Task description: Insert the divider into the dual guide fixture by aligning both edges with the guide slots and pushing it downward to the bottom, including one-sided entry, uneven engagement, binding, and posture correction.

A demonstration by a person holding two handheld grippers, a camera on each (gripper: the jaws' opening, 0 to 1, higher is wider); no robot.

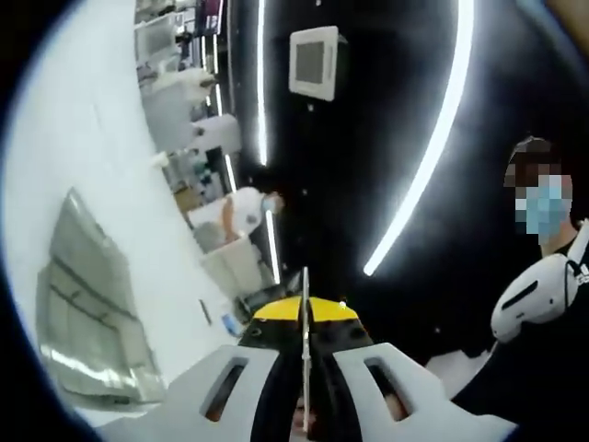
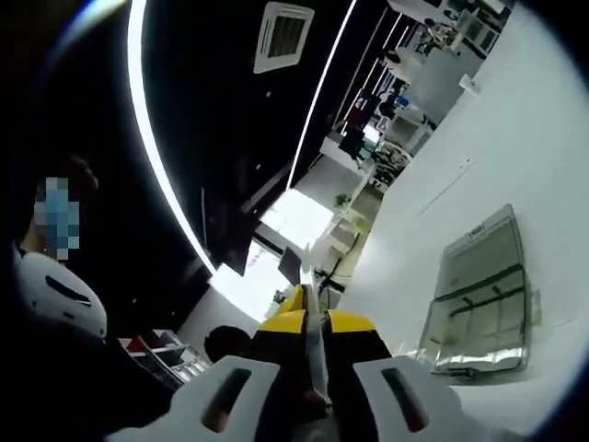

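A thin grey divider [image 1: 305, 295] runs edge-on up the middle of the left gripper view, clamped between the yellow-tipped white jaws of my left gripper [image 1: 305, 318], which is shut on it. In the right gripper view a thin plate edge [image 2: 313, 304] likewise stands between the jaws of my right gripper [image 2: 313, 324], shut on it. Both cameras point up toward a dark ceiling. I cannot tell whether a clear ribbed plastic frame [image 1: 87, 304] [image 2: 483, 295] against a white surface is the guide fixture.
A masked person wearing a white headset [image 1: 538, 290] stands close on the right of the left gripper view. Another person in white [image 1: 247, 207] stands farther off. Overhead are a ceiling vent [image 1: 317, 60] [image 2: 283, 35] and curved light strips [image 1: 433, 138].
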